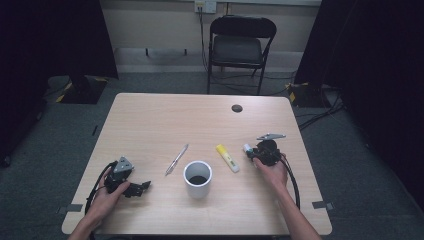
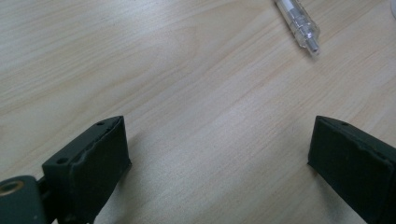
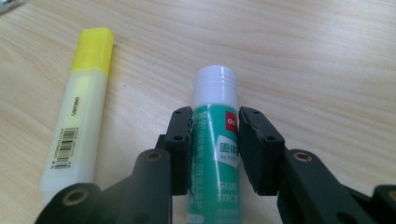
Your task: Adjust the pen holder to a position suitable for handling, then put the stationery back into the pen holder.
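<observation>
At right of the high view: my right gripper [image 1: 251, 152] lies low on the tabletop [image 1: 160, 115].
Right fingers [image 3: 180, 140]: I have them clamped on the glue stick [image 3: 215, 140], white cap forward.
Glue stick's place: right of the yellow highlighter [image 1: 227, 158], near it.
Left gripper [image 1: 142, 186]: lower left, fingers apart over bare wood.
Centre: white cup [image 1: 198, 178], pen [image 1: 177, 159] to its upper left.
</observation>
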Motion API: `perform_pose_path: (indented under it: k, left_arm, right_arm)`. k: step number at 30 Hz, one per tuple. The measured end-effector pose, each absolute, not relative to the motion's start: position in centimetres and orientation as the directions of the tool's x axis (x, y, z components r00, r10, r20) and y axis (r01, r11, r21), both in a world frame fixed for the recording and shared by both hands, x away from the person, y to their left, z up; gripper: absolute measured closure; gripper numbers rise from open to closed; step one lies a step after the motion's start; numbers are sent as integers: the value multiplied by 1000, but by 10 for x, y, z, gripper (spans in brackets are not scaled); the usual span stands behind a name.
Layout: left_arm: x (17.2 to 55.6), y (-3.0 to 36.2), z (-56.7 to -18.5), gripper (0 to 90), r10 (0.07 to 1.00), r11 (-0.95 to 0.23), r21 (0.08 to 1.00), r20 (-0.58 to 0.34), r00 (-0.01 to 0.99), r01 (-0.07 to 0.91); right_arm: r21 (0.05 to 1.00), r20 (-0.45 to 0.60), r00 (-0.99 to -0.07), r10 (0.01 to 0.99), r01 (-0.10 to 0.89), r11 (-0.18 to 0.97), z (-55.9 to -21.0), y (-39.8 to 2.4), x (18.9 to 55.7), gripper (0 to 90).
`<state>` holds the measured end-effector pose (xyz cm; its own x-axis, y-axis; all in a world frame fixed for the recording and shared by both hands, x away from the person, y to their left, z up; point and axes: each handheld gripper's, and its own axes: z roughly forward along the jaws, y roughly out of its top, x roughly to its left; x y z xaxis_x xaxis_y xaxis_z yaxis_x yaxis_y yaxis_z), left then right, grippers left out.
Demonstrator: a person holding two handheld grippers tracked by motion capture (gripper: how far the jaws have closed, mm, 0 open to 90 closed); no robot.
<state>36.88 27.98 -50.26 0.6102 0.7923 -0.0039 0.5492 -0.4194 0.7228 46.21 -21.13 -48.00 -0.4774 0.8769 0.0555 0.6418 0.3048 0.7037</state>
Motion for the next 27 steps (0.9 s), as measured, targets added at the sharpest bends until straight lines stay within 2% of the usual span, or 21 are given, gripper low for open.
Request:
perform_pose_path:
  k: [6, 10, 20, 27]
  left_arm:
    - [369, 280, -503, 41, 792, -419, 721, -7, 610, 552]
    - [370, 280, -503, 29, 787, -426, 721, -3, 617, 547]
    - [370, 279, -503, 21, 786, -427, 718, -7, 619, 550]
    - [371, 278, -503, 2, 784, -436, 712, 1, 620, 550]
  right_arm:
    - [697, 88, -477, 874, 657, 288, -480, -217, 457, 660]
    - [689, 61, -487, 871, 652, 316, -478, -219, 453, 660]
    - [684, 67, -505, 860, 651, 329, -478, -223, 440, 659]
    - [690, 109, -512, 852, 656, 306, -479, -221, 429, 643]
